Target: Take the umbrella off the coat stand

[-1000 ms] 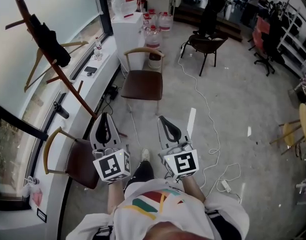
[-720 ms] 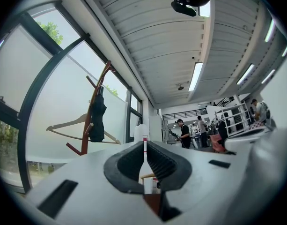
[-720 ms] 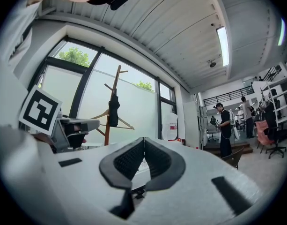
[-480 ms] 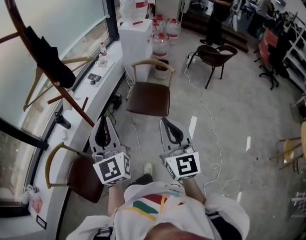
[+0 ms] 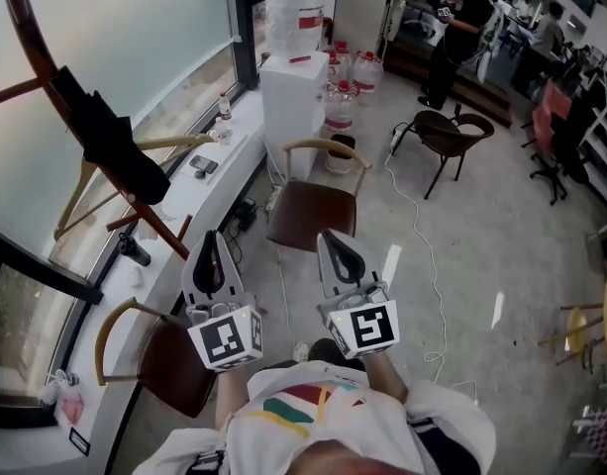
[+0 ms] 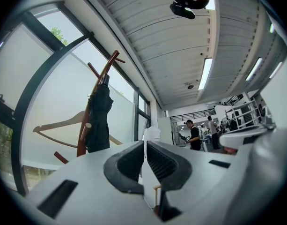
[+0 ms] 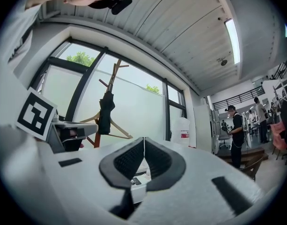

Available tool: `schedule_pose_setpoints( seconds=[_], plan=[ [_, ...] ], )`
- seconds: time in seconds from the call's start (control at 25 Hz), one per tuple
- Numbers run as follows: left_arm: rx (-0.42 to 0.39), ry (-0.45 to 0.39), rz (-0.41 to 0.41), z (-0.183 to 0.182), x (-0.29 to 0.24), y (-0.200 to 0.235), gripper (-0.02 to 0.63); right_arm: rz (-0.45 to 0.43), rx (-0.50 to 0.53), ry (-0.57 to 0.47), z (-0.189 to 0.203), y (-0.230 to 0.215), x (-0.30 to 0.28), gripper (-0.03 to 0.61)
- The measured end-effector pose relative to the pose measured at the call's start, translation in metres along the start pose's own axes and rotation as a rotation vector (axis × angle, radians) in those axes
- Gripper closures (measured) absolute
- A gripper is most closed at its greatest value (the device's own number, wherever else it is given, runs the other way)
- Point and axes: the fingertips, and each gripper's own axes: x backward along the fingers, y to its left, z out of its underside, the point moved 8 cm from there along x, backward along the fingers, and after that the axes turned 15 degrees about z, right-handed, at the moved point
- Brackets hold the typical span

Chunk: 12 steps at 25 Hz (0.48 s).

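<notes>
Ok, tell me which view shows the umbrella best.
Left gripper view: the umbrella hangs folded, full length, on the coat stand against the bright window. Right gripper view shows it smaller; head view sees it foreshortened from above.

A black umbrella hangs on the wooden coat stand. On the white window ledge a small bottle stands near the far end, a dark flat thing midway. Chairs and water jugs stand on the floor.
</notes>
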Motion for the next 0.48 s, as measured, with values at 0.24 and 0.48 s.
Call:
schedule_pose_setpoints(
  seconds=[0.24, 0.48],
  plan=[
    [0.000, 0.020, -0.035, -0.003, -0.010, 0.002, 0.598, -0.037, 0.000, -0.027, -0.002, 0.002, -0.024, 0.578],
    [-0.019, 0.034, -0.089, 0.001, -0.019, 0.005, 0.600, -0.110, -0.041, -0.031, 0.000, 0.002, -0.053, 0.578]
  ],
)
